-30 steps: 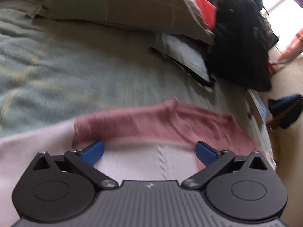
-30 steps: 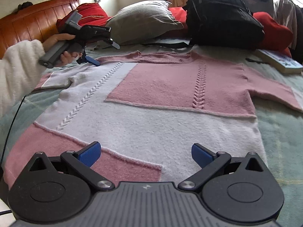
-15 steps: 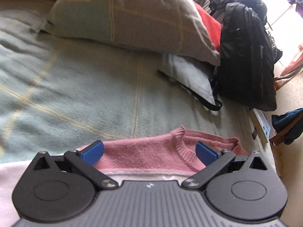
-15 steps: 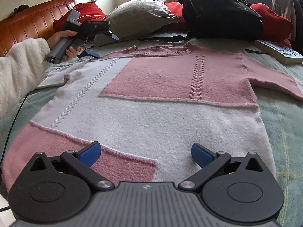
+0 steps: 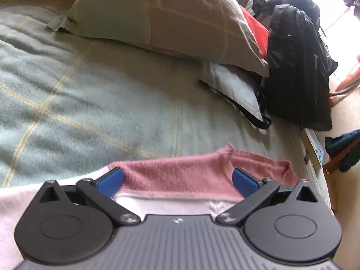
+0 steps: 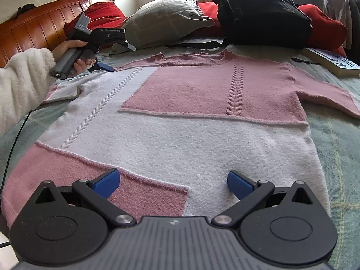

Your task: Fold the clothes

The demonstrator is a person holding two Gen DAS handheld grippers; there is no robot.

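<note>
A pink-and-white knitted sweater [image 6: 180,121] with two raised braid-like columns lies spread flat, front up, on a green checked blanket [image 6: 337,148], sleeves out to either side, neck toward the pillow [image 6: 166,18] and black backpack [image 6: 261,11]. The right gripper [image 6: 172,183] hangs over the hem, its blue fingers spread wide with nothing between them. The left gripper [image 5: 177,180], gripped by a hand [image 6: 76,56] in a fluffy white sleeve [image 6: 20,83], sits at the sweater's shoulder beside the collar, likewise spread apart; whether its tips touch the knit is hard to tell through the blur.
</note>
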